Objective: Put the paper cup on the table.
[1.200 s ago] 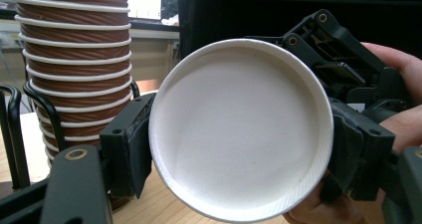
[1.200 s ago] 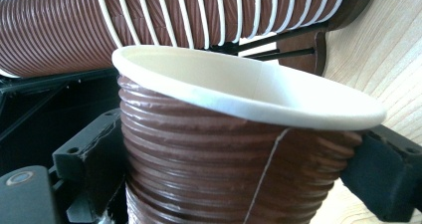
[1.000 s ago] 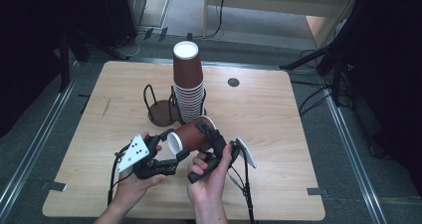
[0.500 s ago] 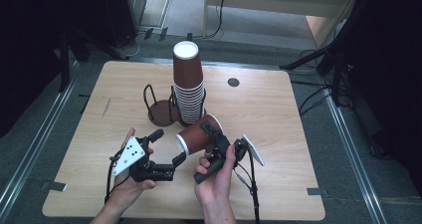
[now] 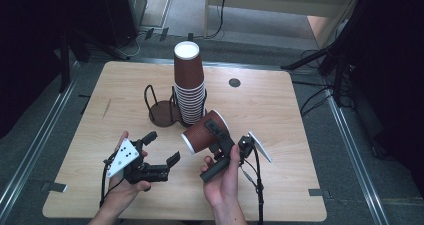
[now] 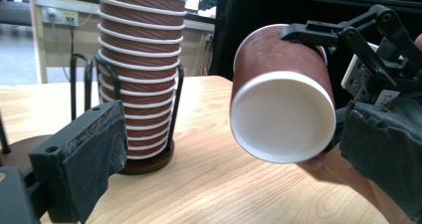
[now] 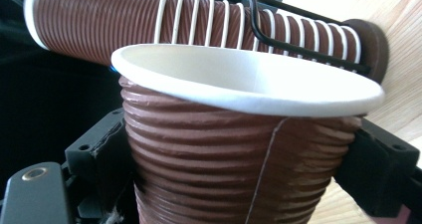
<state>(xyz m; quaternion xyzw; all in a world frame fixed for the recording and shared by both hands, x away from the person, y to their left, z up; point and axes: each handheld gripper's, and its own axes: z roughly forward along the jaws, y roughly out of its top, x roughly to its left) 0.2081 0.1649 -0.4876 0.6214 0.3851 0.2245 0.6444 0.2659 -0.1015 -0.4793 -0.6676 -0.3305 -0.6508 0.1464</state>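
A brown paper cup (image 5: 204, 133) is held tipped on its side above the wooden table (image 5: 280, 115), clenched between the jaws of the right gripper (image 5: 216, 130).

The left gripper (image 5: 161, 147) is seen released, its jaws just opened wide and nothing between them, near the cup's white base. A stack of cups (image 5: 190, 85) is kept upright in a wire holder (image 5: 161, 110) just behind.
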